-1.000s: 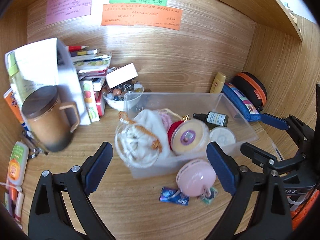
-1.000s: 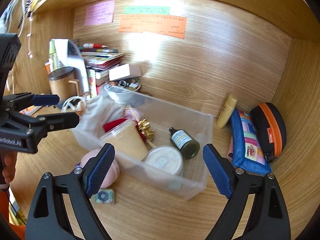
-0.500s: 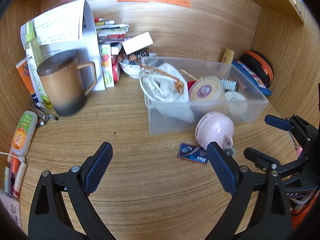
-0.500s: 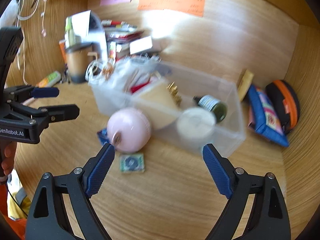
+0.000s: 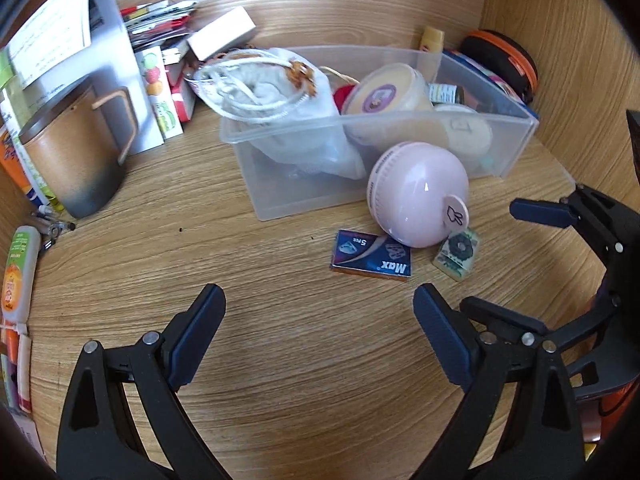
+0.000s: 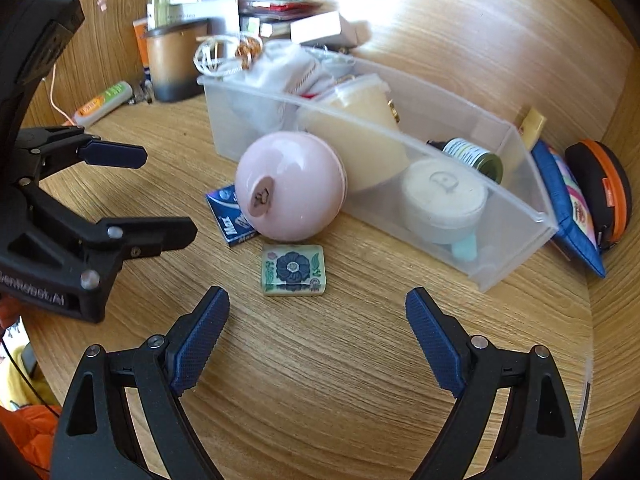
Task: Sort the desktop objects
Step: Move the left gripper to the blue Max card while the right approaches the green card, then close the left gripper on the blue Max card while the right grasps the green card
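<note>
A clear plastic bin [image 5: 400, 128] [image 6: 516, 216] sits on the wooden desk and holds a white drawstring pouch [image 5: 280, 92], a cream tub [image 5: 384, 96], a white round jar [image 6: 444, 196] and a small dark bottle [image 6: 476, 156]. A pink round case [image 5: 416, 196] [image 6: 292, 188] leans against the bin's front. A blue "Max" box [image 5: 372, 256] [image 6: 230, 216] and a flowered tile [image 5: 458, 254] [image 6: 294, 270] lie beside it. My left gripper [image 5: 318, 336] is open and empty, short of the blue box. My right gripper [image 6: 318, 336] is open and empty, just short of the tile.
A brown mug [image 5: 76, 152] and stacked books and boxes [image 5: 168, 60] stand at the left. A tube [image 5: 18, 268] lies at the far left. A blue pouch [image 6: 568, 204] and an orange-trimmed black case [image 6: 600, 192] sit against the right wall.
Both grippers have pulled back and tilted down toward the desk, so the pink case, blue box and tile now lie close in front of them. Both stay open.
</note>
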Action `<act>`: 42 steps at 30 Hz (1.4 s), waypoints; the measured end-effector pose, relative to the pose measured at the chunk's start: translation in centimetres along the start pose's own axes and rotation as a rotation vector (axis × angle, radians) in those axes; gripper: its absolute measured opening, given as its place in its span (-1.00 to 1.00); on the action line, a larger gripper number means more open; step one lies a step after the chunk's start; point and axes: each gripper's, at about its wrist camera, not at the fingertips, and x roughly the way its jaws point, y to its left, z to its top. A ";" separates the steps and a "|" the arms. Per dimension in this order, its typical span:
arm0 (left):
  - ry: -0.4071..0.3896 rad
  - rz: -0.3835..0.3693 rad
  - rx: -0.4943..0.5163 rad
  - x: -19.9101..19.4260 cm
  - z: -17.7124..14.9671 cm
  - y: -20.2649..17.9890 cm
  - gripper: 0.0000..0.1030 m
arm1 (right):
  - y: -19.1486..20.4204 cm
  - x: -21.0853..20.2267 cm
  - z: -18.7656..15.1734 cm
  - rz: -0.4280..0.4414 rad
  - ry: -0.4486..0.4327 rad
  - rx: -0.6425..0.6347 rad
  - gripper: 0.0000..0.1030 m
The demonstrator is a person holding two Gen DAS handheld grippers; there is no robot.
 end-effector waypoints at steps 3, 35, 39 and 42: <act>0.011 0.019 0.033 0.5 0.1 -0.4 0.86 | 0.1 0.3 0.1 0.008 0.004 -0.018 0.71; 0.004 -0.005 0.047 2.8 1.0 -0.6 0.55 | -0.6 1.2 1.0 0.098 -0.019 -0.080 0.16; 0.002 0.010 0.034 2.5 1.3 -0.6 0.29 | -0.7 1.2 1.1 0.108 -0.009 -0.071 0.13; -0.001 0.008 0.037 2.3 1.2 -0.6 0.15 | -0.6 1.2 1.1 0.126 -0.006 -0.070 0.02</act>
